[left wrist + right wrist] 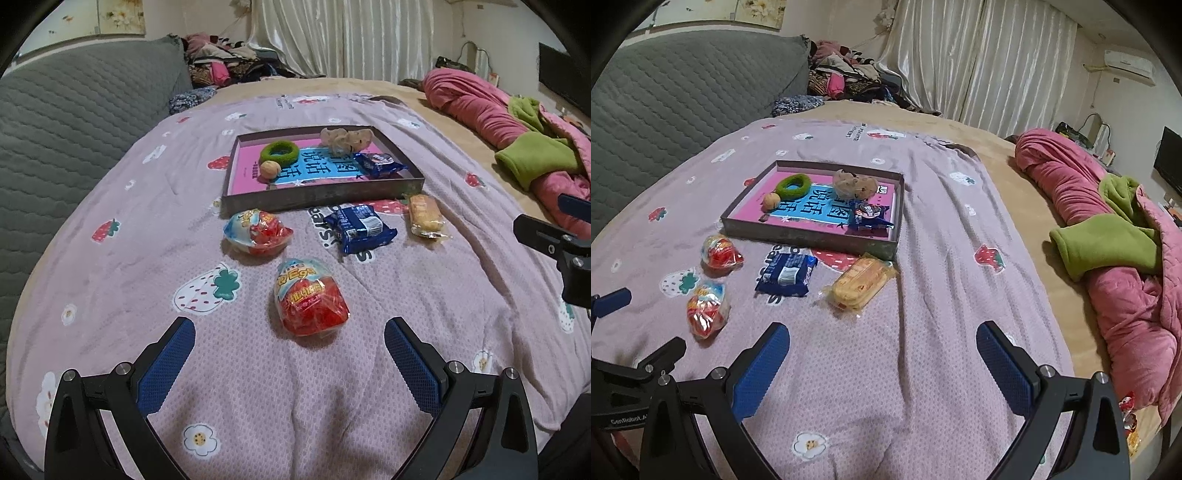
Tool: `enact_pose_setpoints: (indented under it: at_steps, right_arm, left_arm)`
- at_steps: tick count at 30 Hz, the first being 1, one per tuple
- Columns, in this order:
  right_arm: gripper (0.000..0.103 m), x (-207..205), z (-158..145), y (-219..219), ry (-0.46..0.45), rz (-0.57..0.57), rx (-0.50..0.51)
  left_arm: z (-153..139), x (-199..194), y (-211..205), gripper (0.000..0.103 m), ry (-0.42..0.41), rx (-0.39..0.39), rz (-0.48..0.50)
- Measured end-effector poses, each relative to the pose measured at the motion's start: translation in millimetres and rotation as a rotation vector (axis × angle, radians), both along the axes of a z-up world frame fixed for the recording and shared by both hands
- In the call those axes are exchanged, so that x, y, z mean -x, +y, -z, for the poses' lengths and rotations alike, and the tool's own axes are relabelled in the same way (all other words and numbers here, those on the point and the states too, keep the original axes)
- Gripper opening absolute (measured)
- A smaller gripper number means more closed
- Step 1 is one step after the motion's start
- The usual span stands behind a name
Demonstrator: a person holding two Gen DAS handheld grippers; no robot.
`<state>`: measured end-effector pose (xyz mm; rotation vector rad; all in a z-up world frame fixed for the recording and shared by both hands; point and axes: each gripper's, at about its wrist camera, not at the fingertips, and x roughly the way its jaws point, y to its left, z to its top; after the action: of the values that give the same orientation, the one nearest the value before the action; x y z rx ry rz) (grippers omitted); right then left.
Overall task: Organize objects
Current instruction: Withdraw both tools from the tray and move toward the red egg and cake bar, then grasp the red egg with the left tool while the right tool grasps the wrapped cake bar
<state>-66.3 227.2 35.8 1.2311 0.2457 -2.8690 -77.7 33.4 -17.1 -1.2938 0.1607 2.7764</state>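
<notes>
A shallow grey box (325, 195) (812, 234) sits on the bed and holds a pink and blue book, a green ring (279, 152), a small ball (269, 170), a plush toy (345, 138) and a blue snack pack (380, 164). In front of it lie two red egg-shaped packs (312, 297) (258, 232), a blue biscuit pack (360, 229) (786, 275) and a yellow cake pack (424, 216) (860, 282). My left gripper (290, 334) is open just short of the near egg pack. My right gripper (882, 338) is open and empty, short of the cake pack.
The bed is covered by a lilac strawberry-print blanket (258, 387). A grey quilted headboard (74, 118) is at the left. A pink and green bundle of bedding (1108, 236) lies at the right. Clothes are piled at the back (846, 81).
</notes>
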Motion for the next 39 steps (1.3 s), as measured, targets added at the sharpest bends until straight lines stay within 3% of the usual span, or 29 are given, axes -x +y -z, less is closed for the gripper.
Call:
enact_pose_setpoints:
  at_steps: [39]
  right_arm:
    - [0.102,102,63,2,-0.129,0.090,0.035]
  left_arm:
    - [44,65,6,0.102,-0.055,-0.015,-0.060]
